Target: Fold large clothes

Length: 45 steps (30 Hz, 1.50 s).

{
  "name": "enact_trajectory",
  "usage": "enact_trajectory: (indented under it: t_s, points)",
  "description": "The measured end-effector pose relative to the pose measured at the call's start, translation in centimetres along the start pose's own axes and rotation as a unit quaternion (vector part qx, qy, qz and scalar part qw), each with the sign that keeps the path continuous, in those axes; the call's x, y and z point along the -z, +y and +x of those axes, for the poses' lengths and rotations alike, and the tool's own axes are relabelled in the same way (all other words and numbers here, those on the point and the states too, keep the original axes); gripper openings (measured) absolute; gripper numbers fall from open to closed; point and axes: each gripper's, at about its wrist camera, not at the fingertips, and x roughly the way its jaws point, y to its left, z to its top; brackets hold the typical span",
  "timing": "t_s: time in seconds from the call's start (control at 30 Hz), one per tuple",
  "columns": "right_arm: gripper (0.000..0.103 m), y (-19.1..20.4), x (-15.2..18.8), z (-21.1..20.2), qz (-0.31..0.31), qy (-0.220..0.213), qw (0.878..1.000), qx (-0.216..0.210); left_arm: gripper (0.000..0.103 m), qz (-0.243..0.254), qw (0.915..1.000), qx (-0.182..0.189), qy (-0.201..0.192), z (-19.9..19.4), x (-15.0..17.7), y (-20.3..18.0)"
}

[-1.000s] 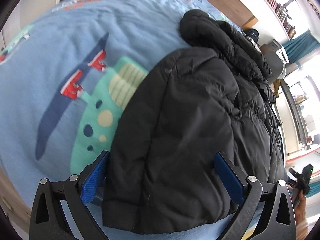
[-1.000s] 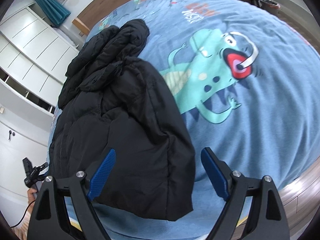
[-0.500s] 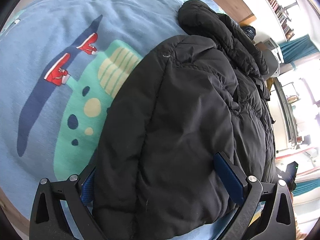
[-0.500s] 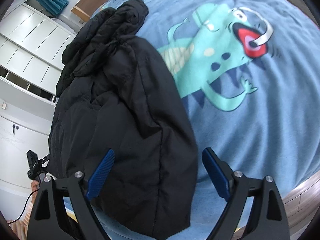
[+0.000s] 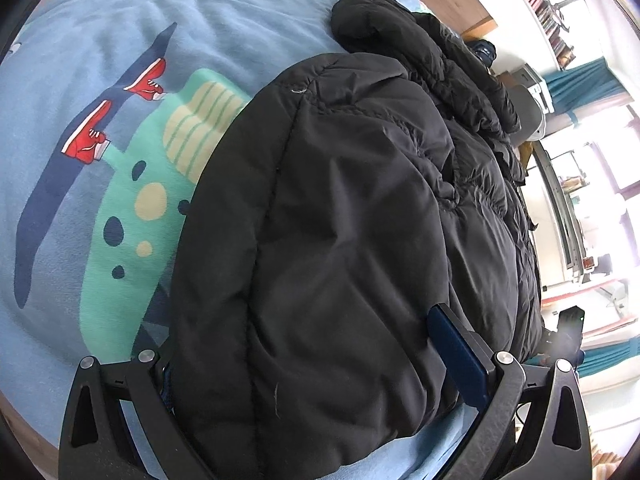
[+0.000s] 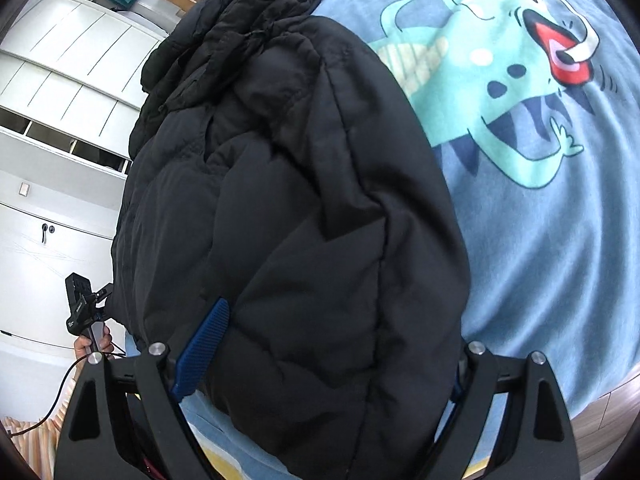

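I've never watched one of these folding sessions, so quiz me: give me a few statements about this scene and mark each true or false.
1. The jacket is black and puffy. True.
2. It lies on a bedspread printed with a cartoon dinosaur. True.
3. The bedspread is plain white. False: it is light blue.
4. The right gripper is clamped shut beside the jacket. False: its jaws stand wide, with the jacket's end between them.

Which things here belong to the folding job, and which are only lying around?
Belongs to the job:
- black puffer jacket
- left claw
- right claw

Only lying around:
- dinosaur bedcover
- white cabinets
- teal curtain
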Motion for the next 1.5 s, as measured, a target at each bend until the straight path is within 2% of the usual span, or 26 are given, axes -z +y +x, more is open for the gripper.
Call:
enact_trajectory:
  t_s: [0.47, 0.57, 0.7, 0.8, 0.87, 0.97, 1.07, 1.13, 1.23, 1.33, 1.5]
  points:
    - [0.090, 0.5, 0.2, -0.1, -0.012, 0.004, 1.000, 0.018, 0.097, 0.007, 0.9999, 0.008, -0.005, -0.2, 0.4, -0.7]
    - [0.089, 1.0, 0.0, -0.1, -0.019, 0.007, 1.000, 0.022, 0.092, 0.010, 0.9999, 0.010, -0.005, -0.3, 0.5, -0.8]
    - [0.087, 1.5, 0.1, -0.1, -0.026, 0.004, 0.999, 0.025, 0.079, 0.011, 0.9998, 0.017, -0.005, -0.5, 0.7, -1.1]
    - [0.079, 1.2, 0.1, 0.0, -0.018, 0.008, 1.000, 0.024, 0.073, 0.015, 0.9998, 0.016, 0.000, -0.5, 0.9, -1.2]
    - [0.068, 1.1, 0.0, 0.1, -0.015, 0.005, 1.000, 0.020, 0.071, 0.018, 0.9997, 0.013, 0.003, -0.5, 1.1, -1.4]
    - [0.058, 1.0, 0.1, 0.1, -0.011, 0.002, 1.000, 0.016, 0.065, 0.020, 0.9997, 0.014, 0.002, -0.6, 1.2, -1.6]
    - [0.047, 1.1, 0.2, 0.1, -0.011, -0.001, 1.000, 0.014, 0.055, 0.019, 0.9998, 0.008, 0.001, -0.7, 1.3, -1.7]
    - [0.041, 1.1, 0.3, 0.1, -0.013, -0.004, 1.000, 0.011, 0.044, 0.020, 0.9998, 0.004, 0.002, -0.6, 1.4, -1.8]
    - [0.034, 1.2, 0.6, -0.2, -0.015, -0.011, 1.000, 0.009, 0.029, 0.025, 0.9997, -0.001, 0.000, -0.6, 1.5, -2.3]
    - [0.028, 1.5, 0.7, -0.2, -0.020, -0.015, 1.000, 0.009, 0.020, 0.040, 0.9992, -0.005, -0.005, -0.7, 1.5, -3.2]
    - [0.020, 2.1, 0.8, -0.7, -0.029, -0.030, 0.999, 0.009, 0.014, 0.048, 0.9986, 0.003, -0.021, -1.4, 1.2, -4.4]
